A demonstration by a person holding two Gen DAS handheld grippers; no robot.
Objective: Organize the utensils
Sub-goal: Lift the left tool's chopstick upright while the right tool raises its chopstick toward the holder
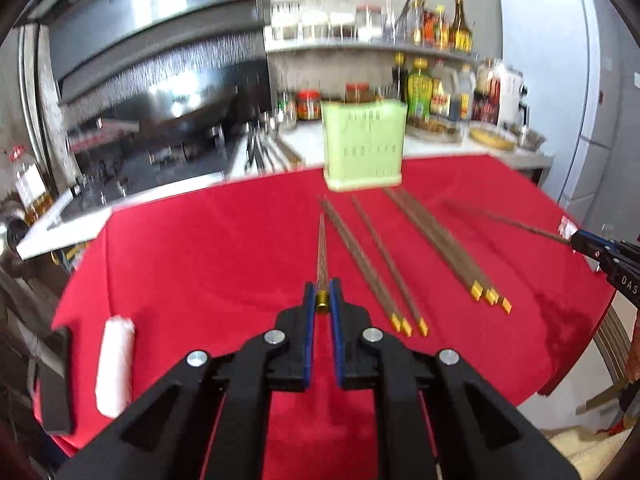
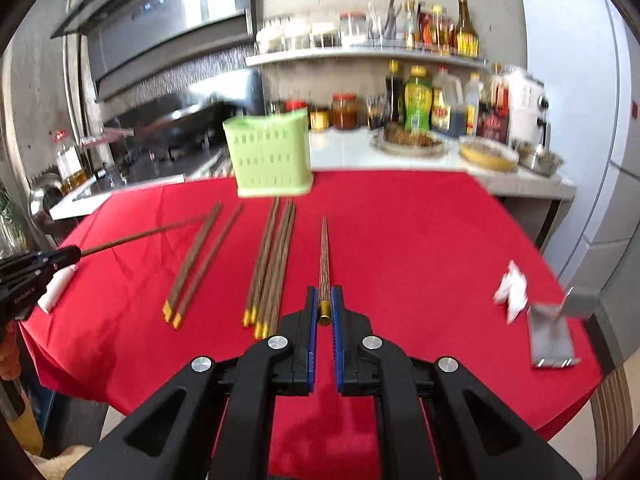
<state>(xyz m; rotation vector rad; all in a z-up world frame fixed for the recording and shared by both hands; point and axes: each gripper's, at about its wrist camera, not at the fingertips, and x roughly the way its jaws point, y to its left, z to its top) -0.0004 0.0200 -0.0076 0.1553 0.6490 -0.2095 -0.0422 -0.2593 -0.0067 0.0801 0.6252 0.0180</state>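
My left gripper (image 1: 321,294) is shut on the gold-capped end of a brown chopstick (image 1: 321,248) that points away over the red tablecloth. My right gripper (image 2: 324,300) is shut on another gold-capped chopstick (image 2: 323,252) in the same way. Both chopsticks hang above the cloth. Several more chopsticks (image 1: 372,264) lie in loose groups on the cloth, also seen in the right wrist view as chopsticks (image 2: 272,264). A pale green slotted utensil holder (image 1: 363,146) stands upright at the far edge of the cloth, shown too as the holder (image 2: 270,156). The right gripper (image 1: 600,252) shows at the right edge, the left gripper (image 2: 36,268) at the left.
A red cloth (image 1: 200,260) covers the round table. A white rolled napkin (image 1: 115,364) lies front left, crumpled white paper (image 2: 511,290) and a metal stand (image 2: 550,340) at the right. Behind are a stove (image 1: 160,148), a counter with bottles (image 2: 440,100) and bowls.
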